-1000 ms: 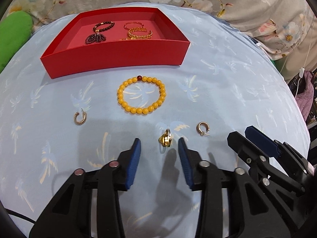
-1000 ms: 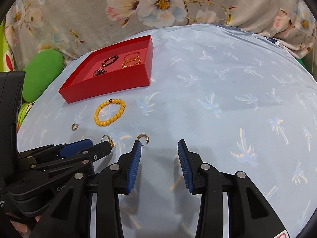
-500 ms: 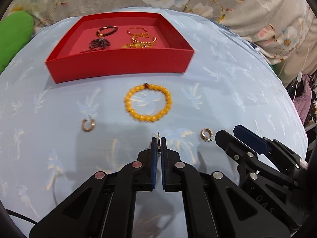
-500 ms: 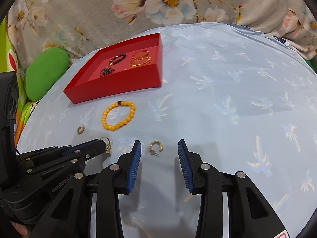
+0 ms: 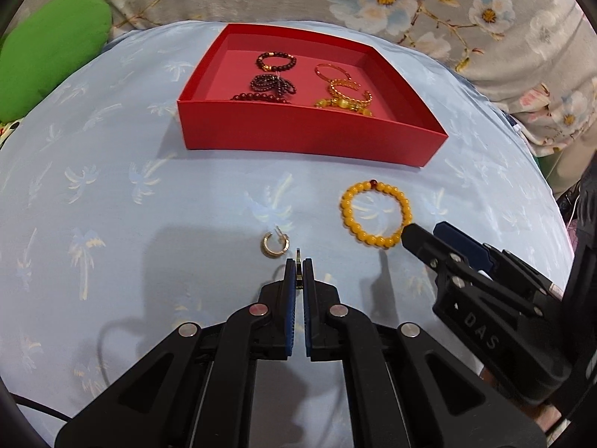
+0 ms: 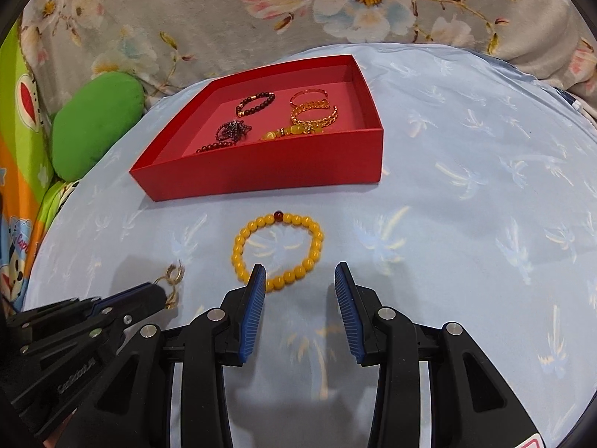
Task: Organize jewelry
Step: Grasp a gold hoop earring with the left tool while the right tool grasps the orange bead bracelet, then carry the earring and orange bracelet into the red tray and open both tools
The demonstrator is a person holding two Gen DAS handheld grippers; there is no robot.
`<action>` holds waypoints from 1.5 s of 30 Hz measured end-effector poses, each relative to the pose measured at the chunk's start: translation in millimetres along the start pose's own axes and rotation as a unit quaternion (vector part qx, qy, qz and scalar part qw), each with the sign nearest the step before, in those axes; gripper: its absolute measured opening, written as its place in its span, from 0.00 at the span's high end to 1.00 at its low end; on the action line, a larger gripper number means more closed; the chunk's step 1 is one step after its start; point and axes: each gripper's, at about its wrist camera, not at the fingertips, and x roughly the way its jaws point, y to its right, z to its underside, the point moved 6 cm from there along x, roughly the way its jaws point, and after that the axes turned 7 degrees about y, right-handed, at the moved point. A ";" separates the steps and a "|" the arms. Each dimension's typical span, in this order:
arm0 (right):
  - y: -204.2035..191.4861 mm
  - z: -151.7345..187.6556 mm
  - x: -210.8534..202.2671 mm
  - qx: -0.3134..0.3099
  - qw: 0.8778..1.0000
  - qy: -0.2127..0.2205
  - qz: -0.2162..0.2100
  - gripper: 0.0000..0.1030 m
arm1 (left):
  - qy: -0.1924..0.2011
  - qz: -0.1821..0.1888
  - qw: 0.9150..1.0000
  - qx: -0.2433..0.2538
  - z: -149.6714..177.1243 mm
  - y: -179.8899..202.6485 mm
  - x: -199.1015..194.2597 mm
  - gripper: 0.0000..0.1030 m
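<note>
My left gripper (image 5: 298, 266) is shut on a small gold earring (image 5: 298, 255) just above the blue cloth; in the right wrist view the earring (image 6: 171, 300) hangs at that gripper's (image 6: 158, 295) tip. A gold hoop earring (image 5: 275, 244) lies on the cloth just ahead and to the left of it. The yellow bead bracelet (image 6: 278, 250) lies in front of the red tray (image 6: 261, 175). My right gripper (image 6: 300, 280) stands open at the bracelet's near edge, holding nothing. The tray (image 5: 309, 138) holds dark bead bracelets and gold bangles.
A green cushion (image 5: 48, 71) lies at the far left beyond the cloth's edge. Floral fabric (image 6: 335, 7) rises behind the tray. The right gripper's body (image 5: 485, 298) fills the lower right of the left wrist view.
My left gripper has shut on the small gold earring and carried it left, beside the hoop earring. My right gripper has moved left, from the other hoop earring to the yellow bracelet.
</note>
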 end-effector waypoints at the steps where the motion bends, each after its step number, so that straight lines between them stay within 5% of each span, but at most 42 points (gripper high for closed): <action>1: 0.8 -1.6 3.1 0.001 1.000 -0.001 0.002 0.63 | 0.001 -0.001 1.000 0.000 -1.2 -1.7 0.2 0.97; 9: 2.6 -1.8 21.0 -0.006 1.000 -0.005 0.025 0.68 | 0.000 0.004 1.000 0.001 -3.6 -4.2 3.7 0.97; 14: 3.1 -1.3 22.3 -0.016 0.999 -0.003 0.036 0.93 | 0.001 0.006 1.000 -0.001 -4.0 -7.0 2.3 0.97; 33: -27.6 -24.3 -60.0 -0.032 0.998 0.059 -0.011 0.93 | 0.032 0.009 0.999 0.000 -9.9 -5.7 -43.2 0.97; 45: -33.6 -87.8 -75.8 -0.041 0.994 0.102 -0.028 0.93 | 0.081 0.013 0.996 0.025 -75.9 4.2 -64.8 0.97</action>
